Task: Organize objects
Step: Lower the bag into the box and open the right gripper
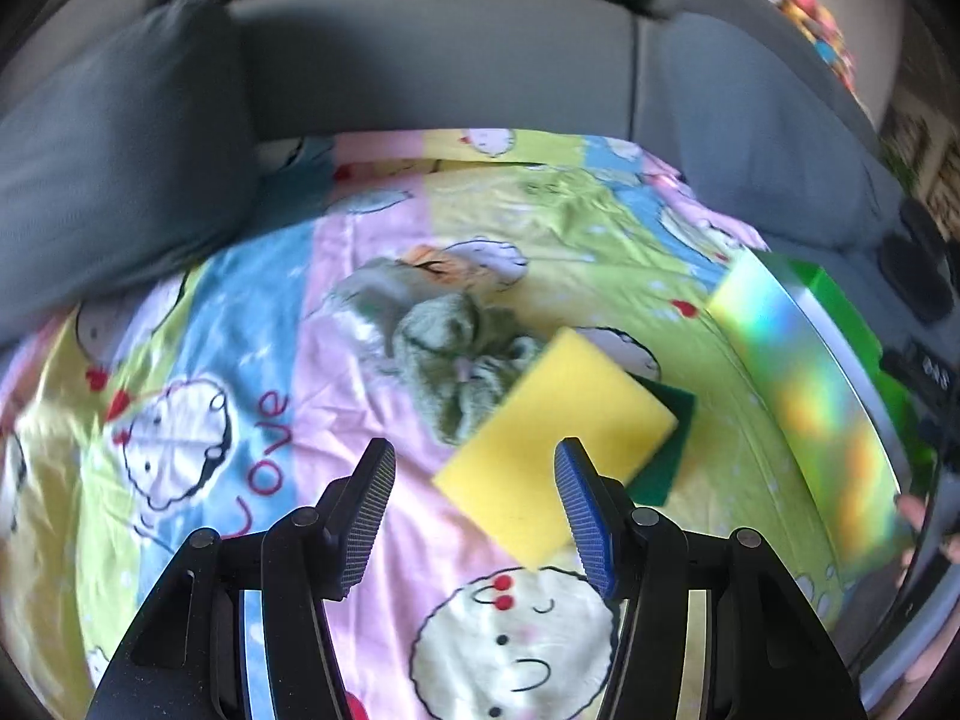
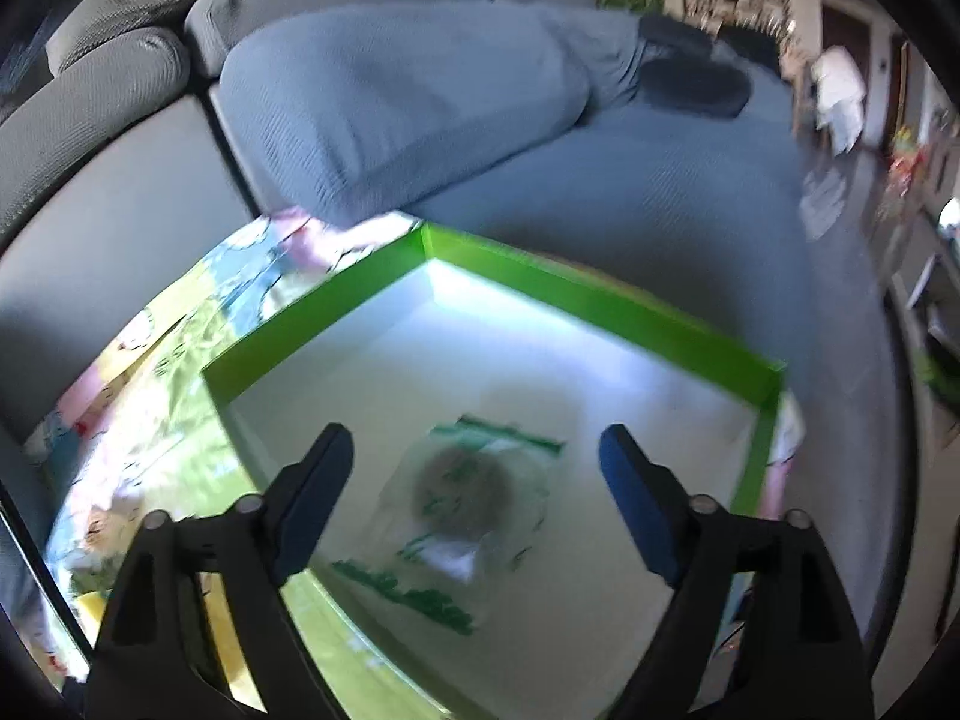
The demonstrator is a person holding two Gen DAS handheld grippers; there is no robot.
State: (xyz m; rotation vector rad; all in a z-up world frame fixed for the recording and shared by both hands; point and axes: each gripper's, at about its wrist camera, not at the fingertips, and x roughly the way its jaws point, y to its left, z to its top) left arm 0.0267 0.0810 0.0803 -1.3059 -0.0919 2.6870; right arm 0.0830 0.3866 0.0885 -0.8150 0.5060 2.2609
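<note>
In the left wrist view my left gripper [image 1: 474, 450] hangs open over a cartoon-print sheet [image 1: 336, 396]. A yellow sponge [image 1: 558, 438] with a dark green scouring side lies just ahead; the right fingertip overlaps its edge and nothing is pinched. A crumpled grey-green cloth [image 1: 444, 348] lies beyond the sponge. In the right wrist view my right gripper [image 2: 474, 438] is wide open above a green-walled box [image 2: 600, 300] with a white floor. A clear plastic bag [image 2: 480, 492] with green print and a dark round thing inside lies on that floor below the fingers.
The sheet covers a grey sofa seat, with a back cushion [image 1: 432, 60] and a grey pillow [image 1: 114, 150] behind. The box's shiny rainbow side [image 1: 804, 372] rises at the right, a person's fingers [image 1: 918, 516] beside it. A dark round pad [image 2: 696, 84] lies on the sofa.
</note>
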